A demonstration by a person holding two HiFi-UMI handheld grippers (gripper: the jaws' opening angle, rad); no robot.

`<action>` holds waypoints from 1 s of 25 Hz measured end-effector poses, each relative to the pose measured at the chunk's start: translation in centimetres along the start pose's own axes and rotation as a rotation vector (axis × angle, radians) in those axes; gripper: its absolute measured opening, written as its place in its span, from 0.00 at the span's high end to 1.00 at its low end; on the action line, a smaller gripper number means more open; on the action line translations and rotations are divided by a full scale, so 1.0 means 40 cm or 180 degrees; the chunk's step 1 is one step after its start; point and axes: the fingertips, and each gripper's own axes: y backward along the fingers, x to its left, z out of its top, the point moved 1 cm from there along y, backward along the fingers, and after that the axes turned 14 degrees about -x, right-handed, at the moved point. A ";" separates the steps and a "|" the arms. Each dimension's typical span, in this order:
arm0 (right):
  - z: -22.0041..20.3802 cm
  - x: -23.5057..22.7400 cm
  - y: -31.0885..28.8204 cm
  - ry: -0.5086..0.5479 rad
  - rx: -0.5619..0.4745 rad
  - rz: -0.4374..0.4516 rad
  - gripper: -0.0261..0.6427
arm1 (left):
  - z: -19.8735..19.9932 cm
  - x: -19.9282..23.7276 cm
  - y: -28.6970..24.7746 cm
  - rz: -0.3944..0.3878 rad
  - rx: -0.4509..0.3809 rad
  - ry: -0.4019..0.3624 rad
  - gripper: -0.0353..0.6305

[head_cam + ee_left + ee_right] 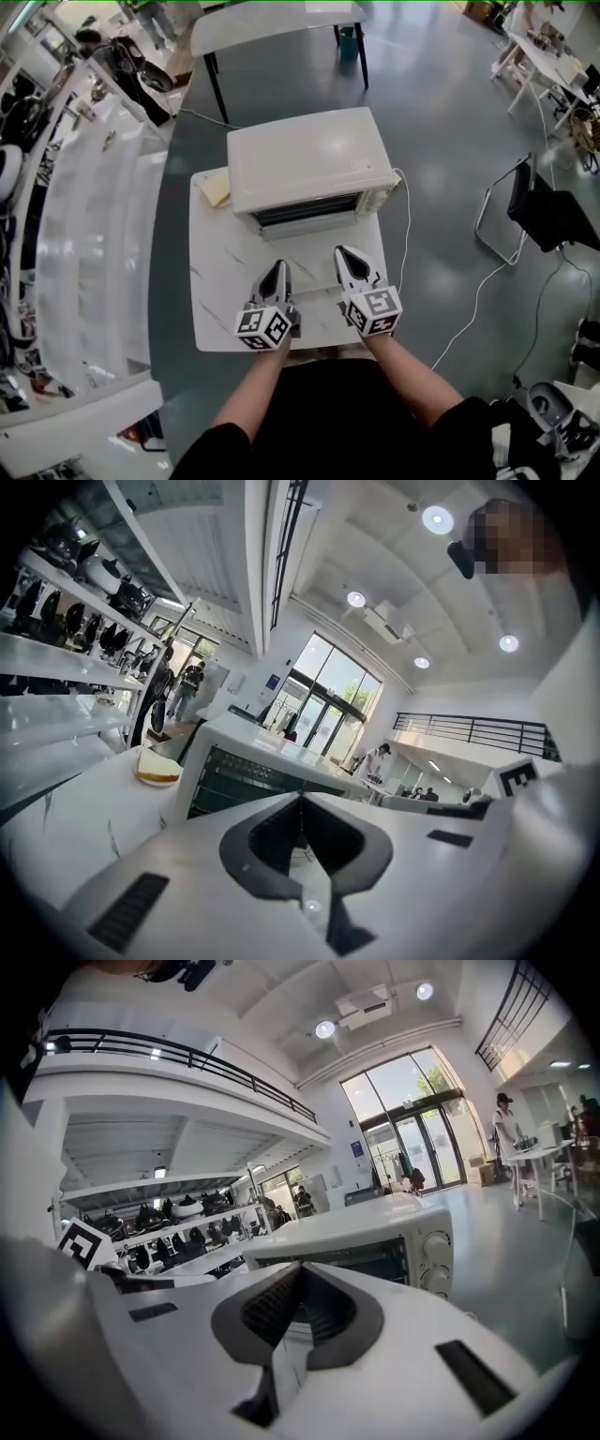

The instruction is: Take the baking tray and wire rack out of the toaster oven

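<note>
A white toaster oven (309, 161) stands at the back of a white marble table (217, 300), its dark glass door (307, 211) closed and facing me. In the left gripper view, horizontal bars show behind the oven glass (246, 778); I cannot tell the wire rack from the baking tray. My left gripper (278, 267) and right gripper (343, 251) hover side by side over the table, just short of the oven front, both shut and empty. The shut left gripper (300, 799) points at the door. The shut right gripper (300, 1267) points at the oven, whose knobs (434, 1247) lie to its right.
A yellow and white block (215, 190) lies on the table left of the oven, also seen as the block (157, 769). The oven's white cord (466, 309) trails off to the floor on the right. A black chair (544, 214) stands right, white shelving (89, 234) left.
</note>
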 end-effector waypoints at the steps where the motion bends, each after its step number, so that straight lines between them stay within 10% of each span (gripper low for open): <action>1: -0.020 -0.008 -0.014 -0.0017 0.0048 -0.0012 0.93 | -0.006 0.006 -0.017 -0.0020 0.0011 0.0001 0.91; 16: -0.297 -0.219 -0.252 -0.1421 0.0235 -0.0591 0.78 | -0.197 0.233 -0.263 0.0621 -0.0335 0.1224 0.80; 25: -0.402 -0.327 -0.343 -0.2157 0.0034 -0.0977 0.75 | -0.329 0.338 -0.372 0.0601 -0.0178 0.1744 0.76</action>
